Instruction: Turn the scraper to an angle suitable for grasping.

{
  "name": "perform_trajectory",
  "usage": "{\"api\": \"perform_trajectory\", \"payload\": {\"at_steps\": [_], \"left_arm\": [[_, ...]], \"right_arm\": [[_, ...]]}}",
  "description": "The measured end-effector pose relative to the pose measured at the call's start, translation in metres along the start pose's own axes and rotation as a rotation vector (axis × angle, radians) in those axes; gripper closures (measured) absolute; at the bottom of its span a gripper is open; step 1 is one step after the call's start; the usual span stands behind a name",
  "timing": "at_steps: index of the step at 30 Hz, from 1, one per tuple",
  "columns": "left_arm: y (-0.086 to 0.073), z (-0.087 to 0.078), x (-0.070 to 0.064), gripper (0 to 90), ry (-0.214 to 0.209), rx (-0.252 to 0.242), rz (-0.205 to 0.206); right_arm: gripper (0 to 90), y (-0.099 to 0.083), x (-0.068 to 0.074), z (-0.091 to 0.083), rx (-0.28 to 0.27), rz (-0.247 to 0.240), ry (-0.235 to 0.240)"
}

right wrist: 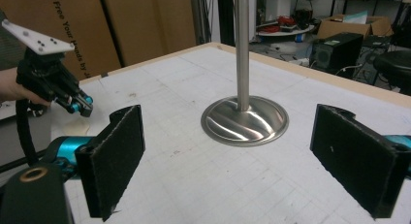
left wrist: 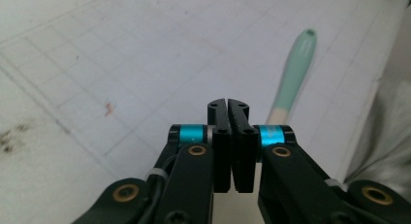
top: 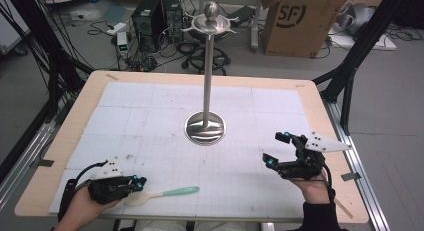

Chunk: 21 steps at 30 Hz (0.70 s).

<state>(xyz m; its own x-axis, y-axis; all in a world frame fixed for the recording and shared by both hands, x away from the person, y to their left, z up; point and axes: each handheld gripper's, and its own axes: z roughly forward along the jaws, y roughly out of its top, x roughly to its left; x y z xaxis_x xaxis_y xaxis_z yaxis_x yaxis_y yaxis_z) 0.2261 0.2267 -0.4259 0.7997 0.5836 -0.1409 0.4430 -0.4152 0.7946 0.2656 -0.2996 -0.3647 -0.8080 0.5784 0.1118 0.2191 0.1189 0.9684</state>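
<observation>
Your left gripper (top: 138, 181) is clenched with its jaws together, empty, tips just above the spoon's (top: 161, 194) pale bowl at the near left. Your right gripper (top: 277, 149) hangs released wide, empty, right of the steel stand (top: 205, 127).

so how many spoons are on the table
1. A cream silicone spoon with a mint-green handle lies near the front edge of the white gridded mat, its bowl just under the left tongs. Nothing here looks able to hide another.
</observation>
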Motion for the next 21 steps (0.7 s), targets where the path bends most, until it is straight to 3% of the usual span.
{"api": "perform_trajectory", "payload": {"at_steps": [1, 4, 6, 8, 9, 10, 11, 16, 18, 21], "left_arm": [[0.003, -0.001, 0.001, 85.2, -0.009, -0.023, -0.008], [0.01, -0.001, 0.002, 73.9, -0.036, -0.063, -0.023], [0.014, 0.0, 0.004, 66.5, -0.071, -0.083, -0.068], [0.018, -0.001, 0.004, 62.3, -0.057, -0.102, -0.078], [0.019, -0.001, 0.004, 52.1, -0.047, -0.104, -0.083], [0.021, -0.001, 0.004, 52.1, -0.041, -0.103, -0.085], [0.023, -0.002, 0.005, 44.7, -0.045, -0.1, -0.088], [0.038, -0.007, 0.003, 26.2, -0.086, -0.116, -0.015], [0.046, -0.01, 0.0, 23.6, -0.095, -0.113, 0.037], [0.057, -0.014, -0.003, 19.6, -0.131, -0.096, 0.081]], "right_arm": [[11.6, 0.0, 0.0, 0.0, 0.0, 0.0, 0.0], [11.6, -0.001, 0.001, 0.0, 0.006, 0.001, 0.0], [11.6, -0.001, 0.001, 0.0, 0.005, 0.0, -0.003], [11.6, -0.001, 0.001, 0.0, 0.006, 0.001, -0.003], [11.6, -0.001, 0.001, -0.001, 0.006, -0.002, -0.004], [11.6, -0.001, 0.001, -0.001, 0.006, -0.002, -0.004], [11.6, -0.001, 0.001, -0.002, 0.007, 0.001, -0.004], [11.6, -0.003, 0.001, -0.004, 0.008, 0.006, -0.012], [11.6, -0.002, 0.001, -0.005, 0.006, 0.002, -0.013], [11.7, -0.001, 0.002, -0.007, 0.005, 0.001, -0.013]]}}
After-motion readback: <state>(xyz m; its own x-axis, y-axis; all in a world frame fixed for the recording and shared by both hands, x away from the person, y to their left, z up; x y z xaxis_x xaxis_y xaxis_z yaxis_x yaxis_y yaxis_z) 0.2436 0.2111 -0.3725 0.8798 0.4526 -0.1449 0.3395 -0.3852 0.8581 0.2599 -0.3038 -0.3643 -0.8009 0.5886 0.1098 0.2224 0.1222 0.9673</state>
